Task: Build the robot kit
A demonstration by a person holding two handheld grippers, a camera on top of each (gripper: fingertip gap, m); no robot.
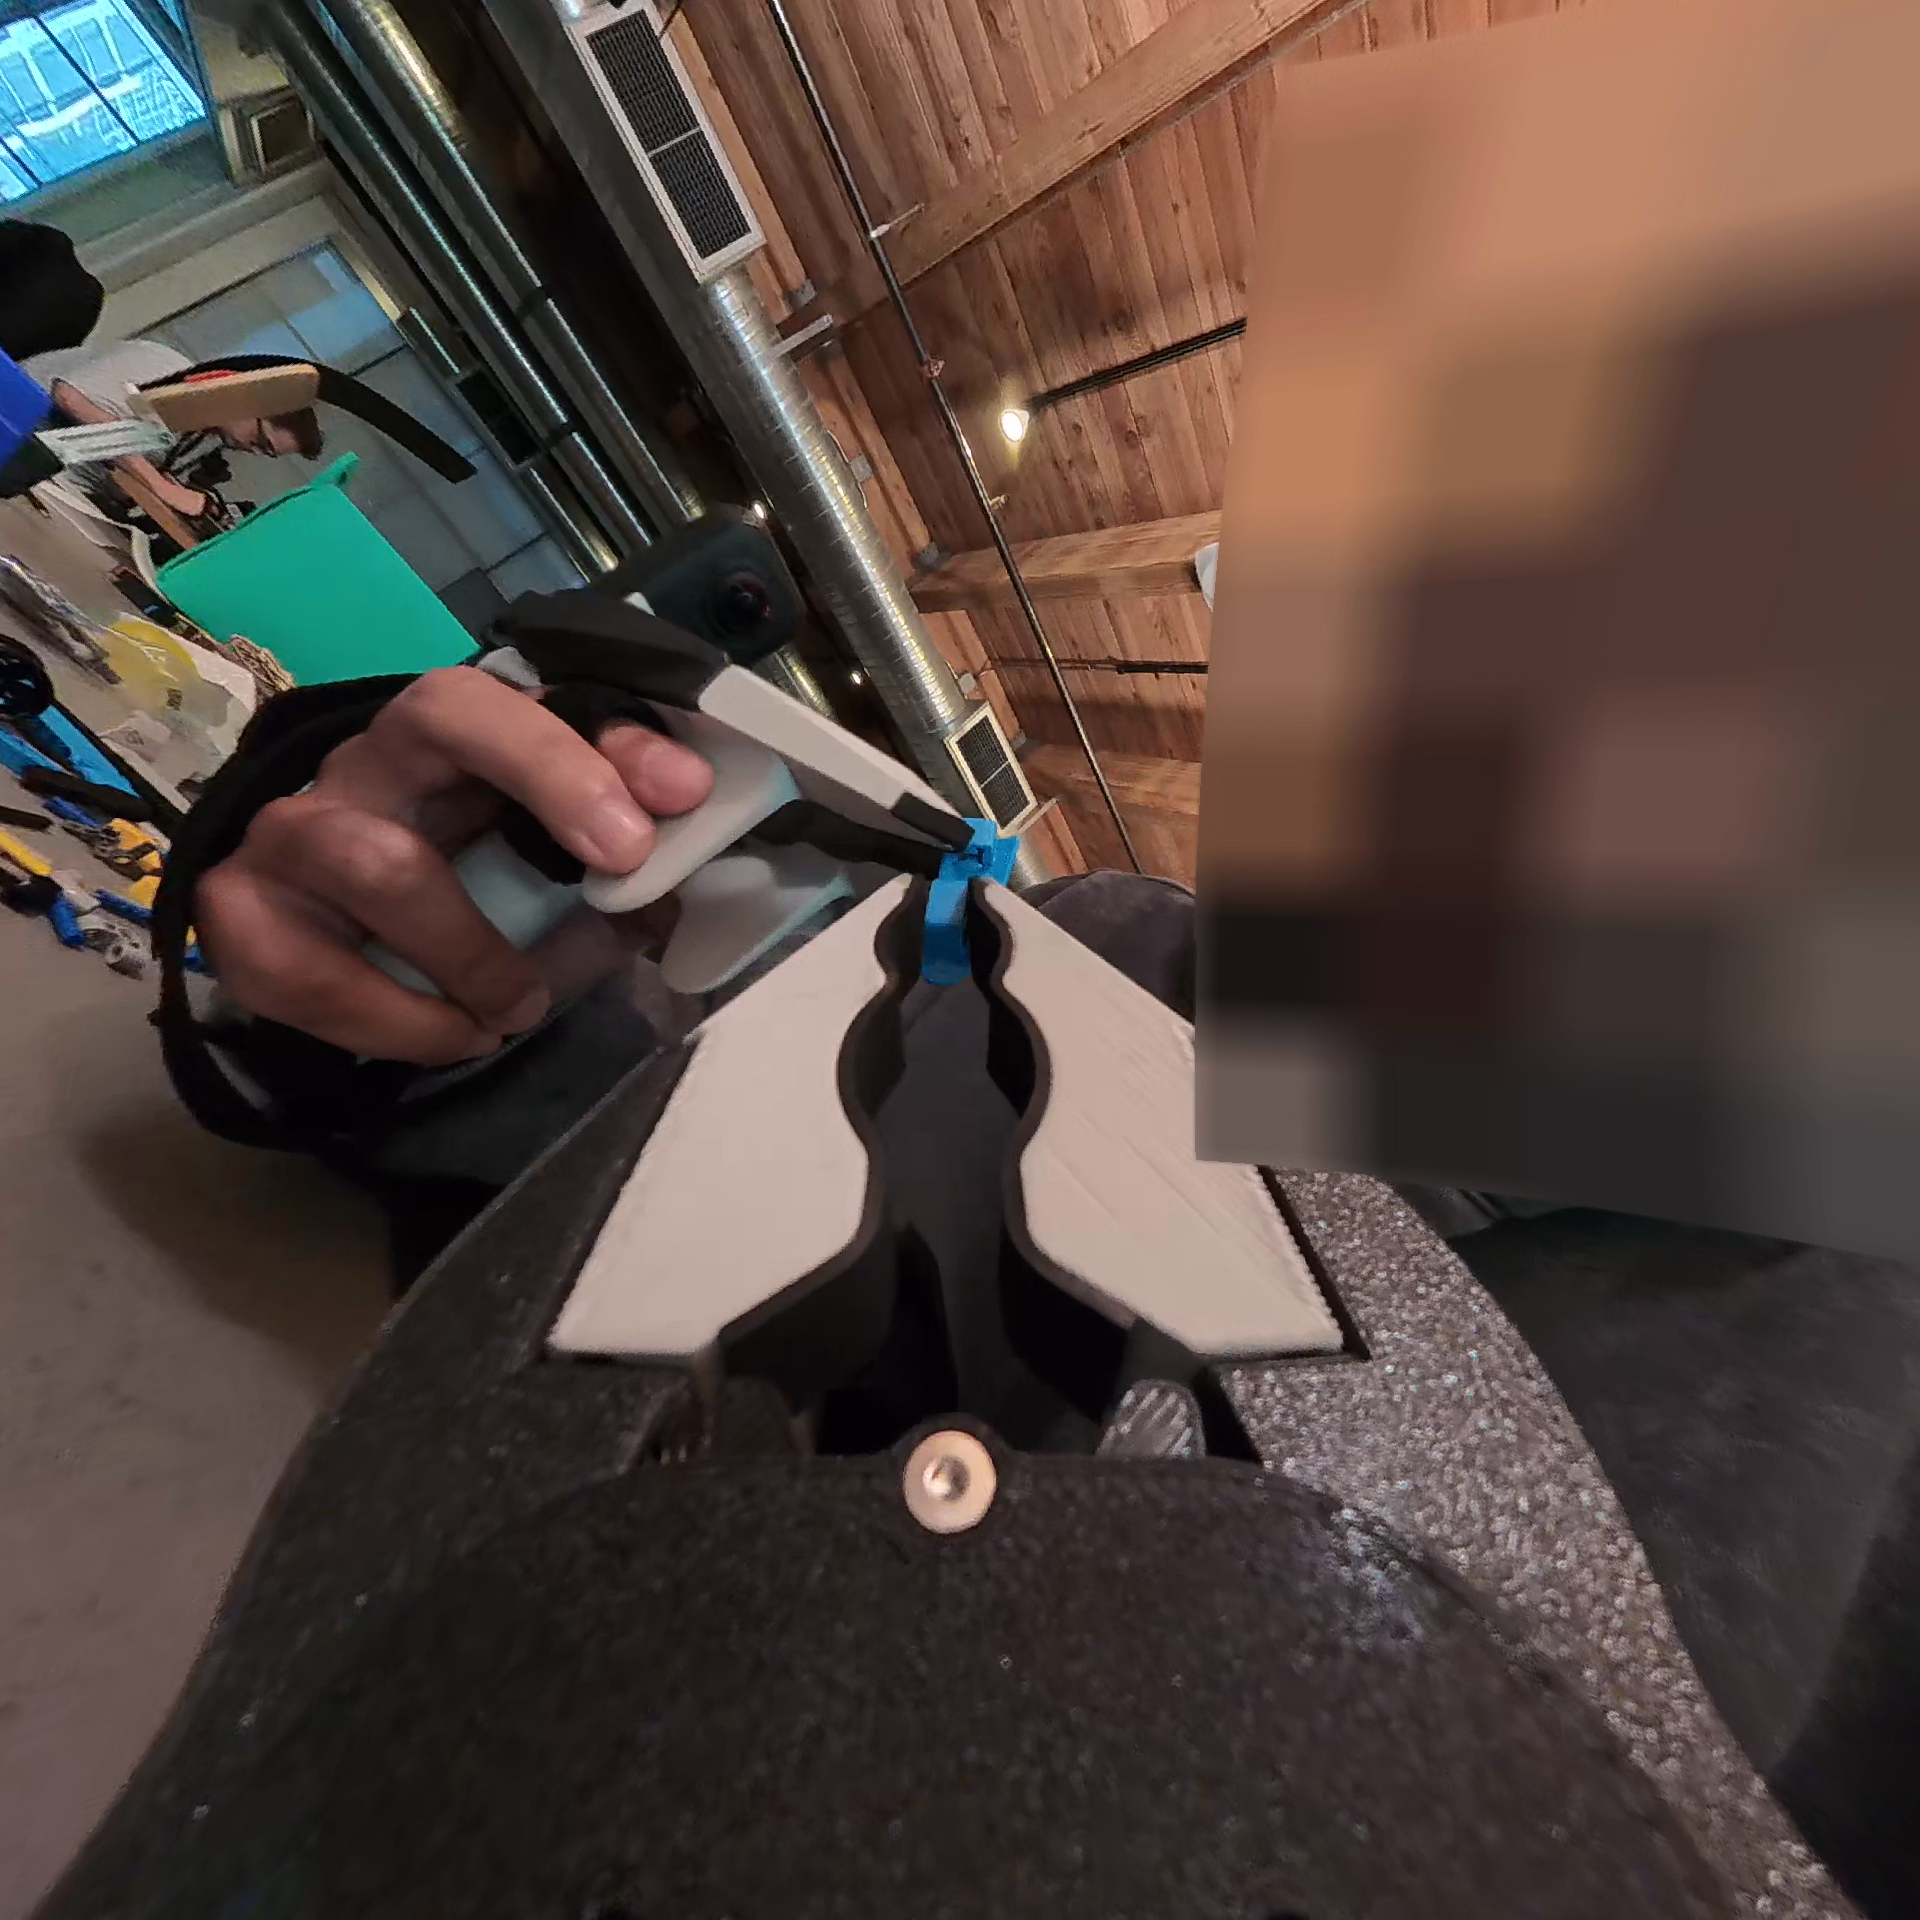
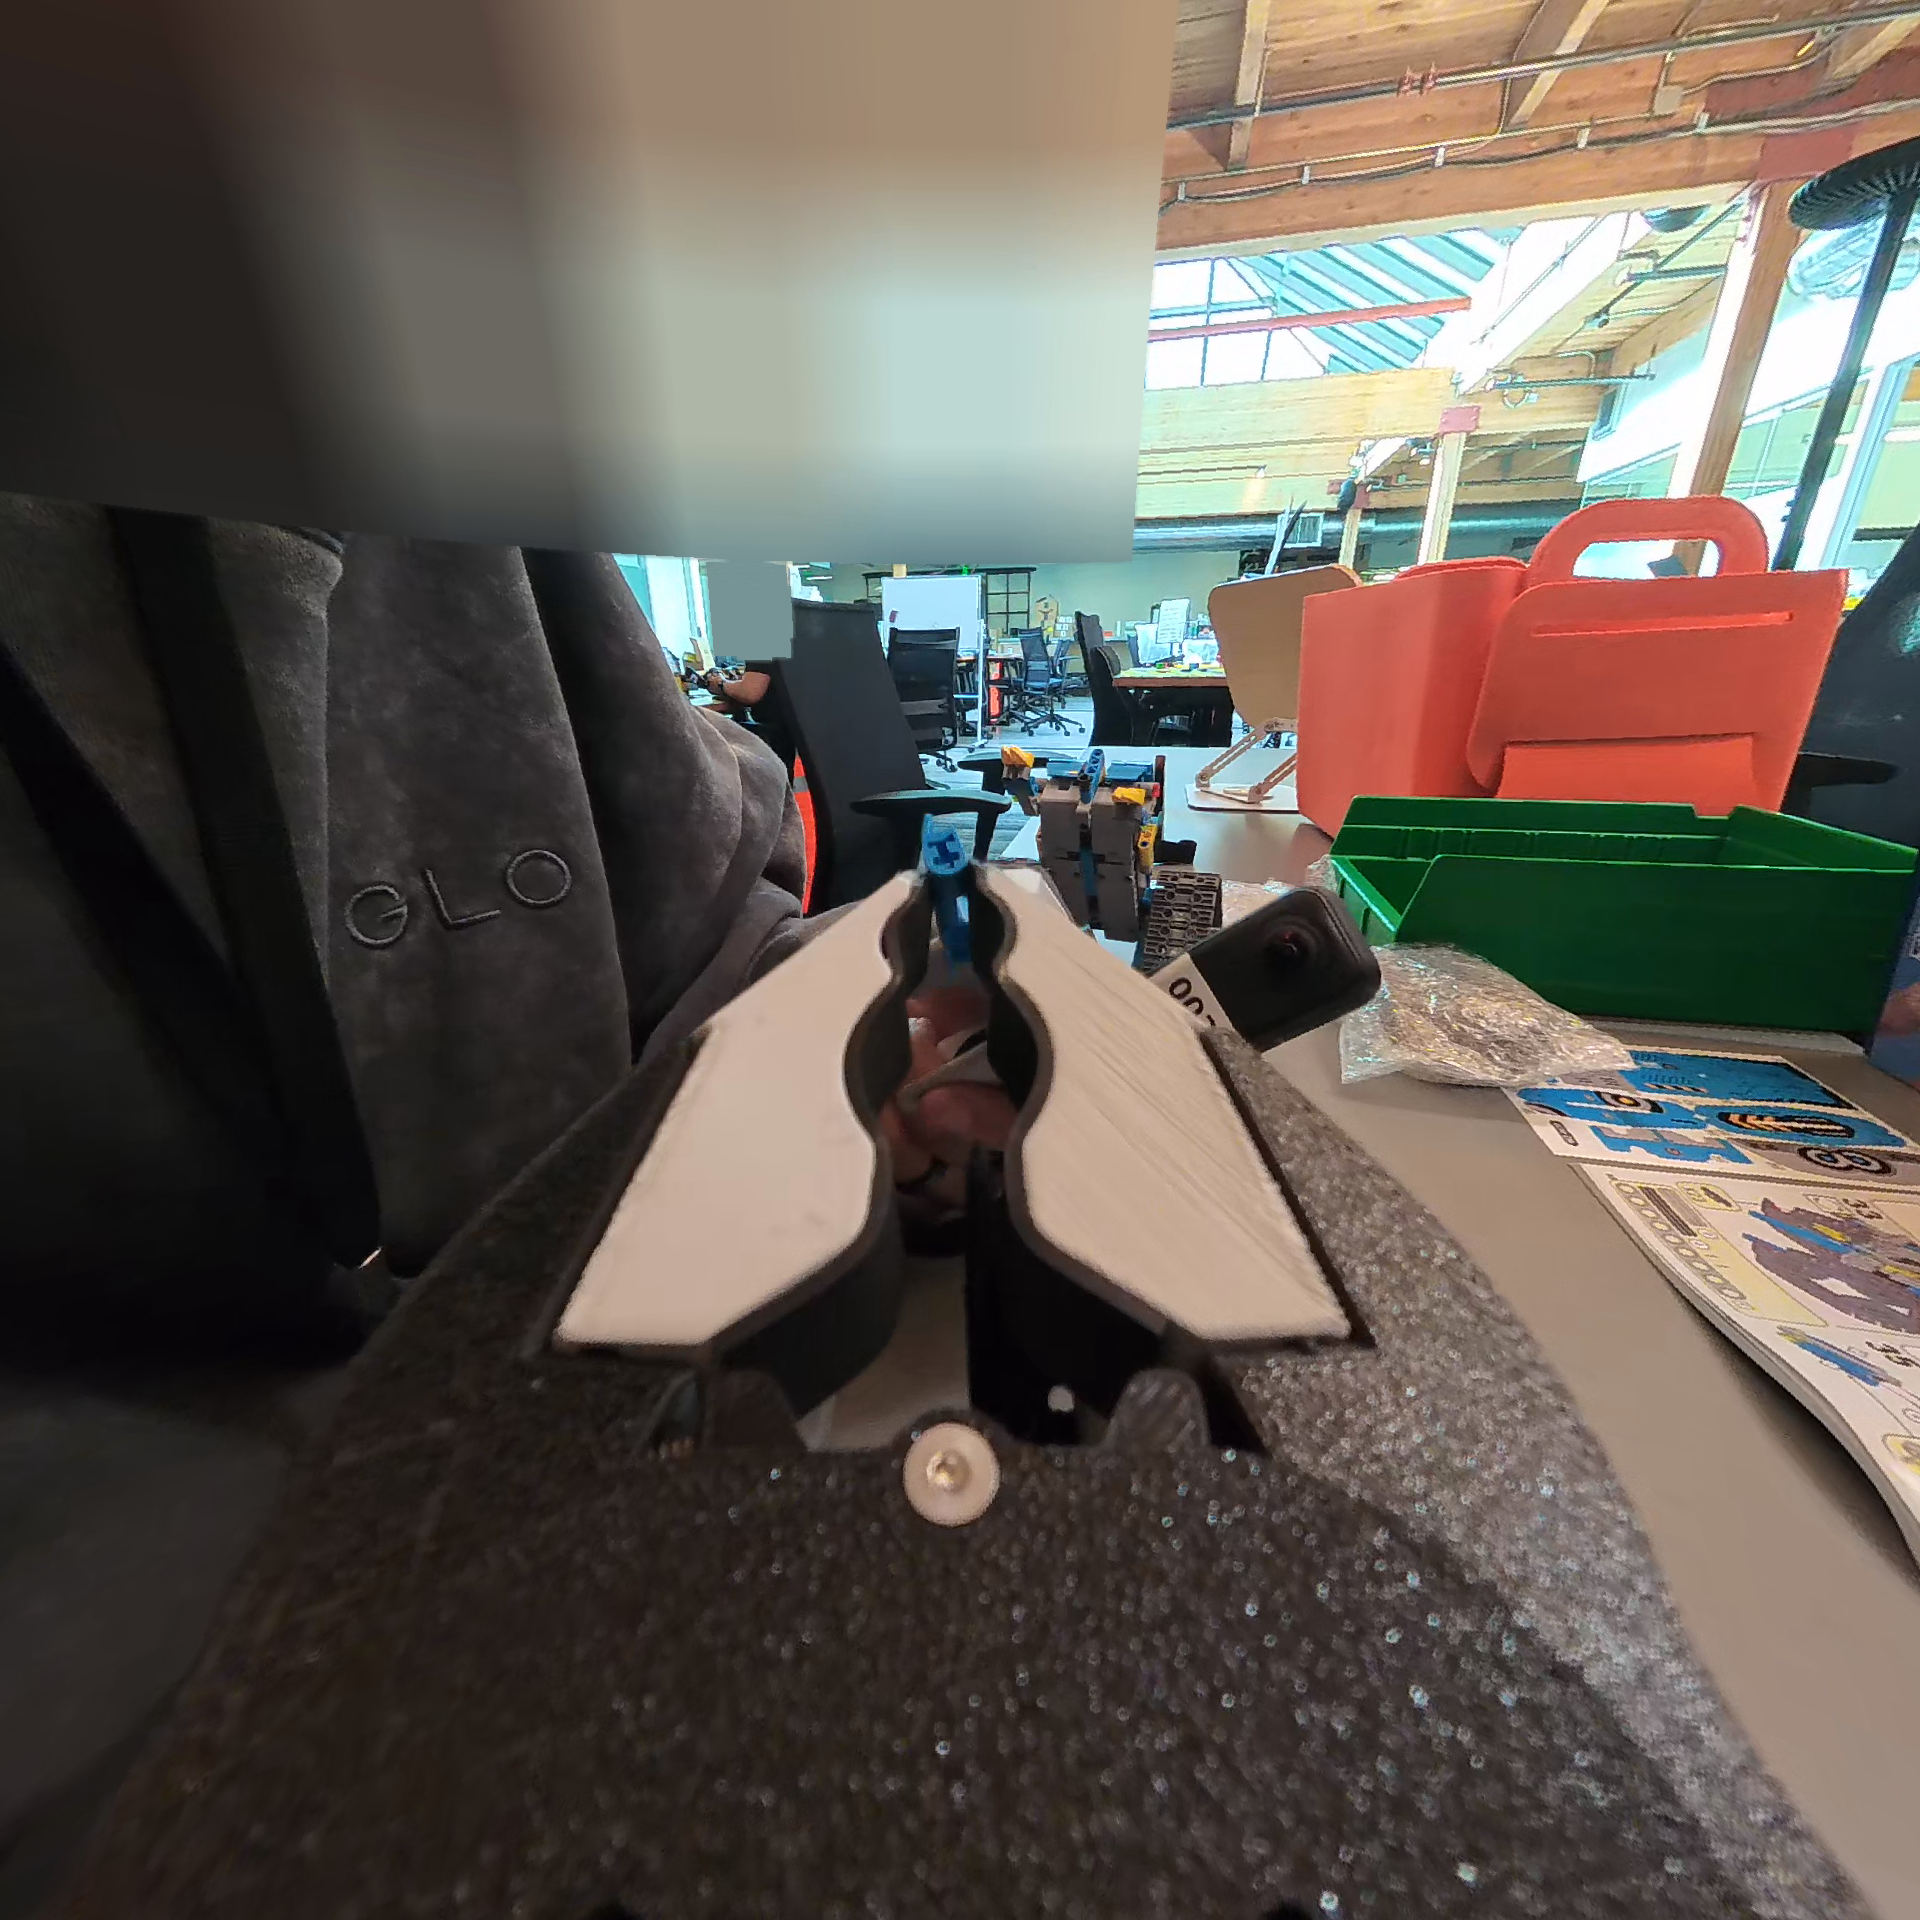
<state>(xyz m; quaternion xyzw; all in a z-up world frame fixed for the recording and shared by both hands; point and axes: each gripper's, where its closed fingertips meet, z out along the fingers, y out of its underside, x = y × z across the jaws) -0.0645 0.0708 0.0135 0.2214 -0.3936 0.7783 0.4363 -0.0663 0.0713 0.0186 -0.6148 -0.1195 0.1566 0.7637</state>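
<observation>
My left gripper (image 1: 945,896) is shut on a small blue plastic brick piece (image 1: 943,935) and holds it up in the air in front of a person's dark grey top. My right gripper (image 1: 964,837), held in a hand (image 1: 416,831), comes in from the left, and its dark fingertips pinch the top end of the same blue part. In the right wrist view my right gripper (image 2: 948,885) is shut on a blue piece (image 2: 945,862) whose end sticks up past the tips. The left gripper's camera (image 2: 1288,961) shows just behind it.
On the grey table (image 2: 1507,1299) to the right lie a green bin (image 2: 1621,914), an orange felt bag (image 2: 1558,686), a crumpled plastic bag (image 2: 1455,1018), an open instruction booklet (image 2: 1766,1247) and a partly built brick model (image 2: 1091,831). Loose bricks (image 1: 83,831) and a green bag (image 1: 312,582) lie far left. My left and right fingertips are right by each other.
</observation>
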